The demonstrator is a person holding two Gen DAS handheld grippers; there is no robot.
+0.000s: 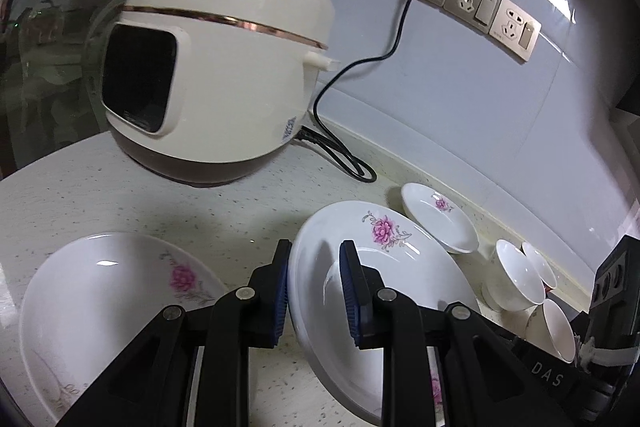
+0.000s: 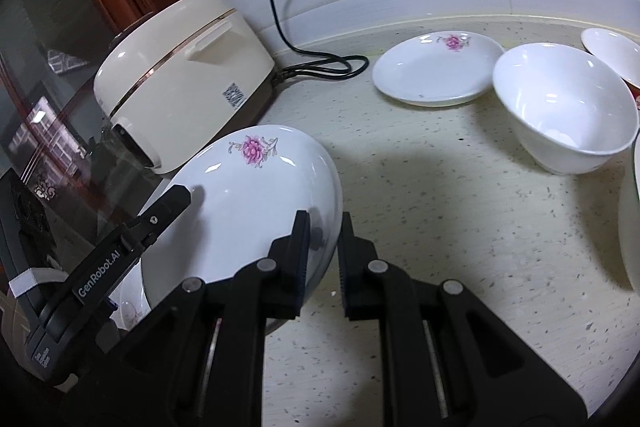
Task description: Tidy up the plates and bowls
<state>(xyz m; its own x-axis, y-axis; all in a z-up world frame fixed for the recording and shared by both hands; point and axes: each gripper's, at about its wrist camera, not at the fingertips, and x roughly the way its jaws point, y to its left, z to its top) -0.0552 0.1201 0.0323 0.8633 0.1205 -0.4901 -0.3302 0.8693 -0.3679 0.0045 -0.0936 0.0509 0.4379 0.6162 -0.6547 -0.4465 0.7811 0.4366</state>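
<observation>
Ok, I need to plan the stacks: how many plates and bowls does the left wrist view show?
Plates: 3 (left plate, held plate, small plate)
Bowls: 3 (front bowl, back bowl, lowest bowl)
Total: 6

Black left gripper [image 1: 314,293] and right gripper [image 2: 324,259]: blue ribbed pads, silver pivot pins.

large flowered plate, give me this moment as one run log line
large flowered plate tilted, lifted | left gripper shut on rim | right gripper shut on opposite rim | second plate on counter
</observation>
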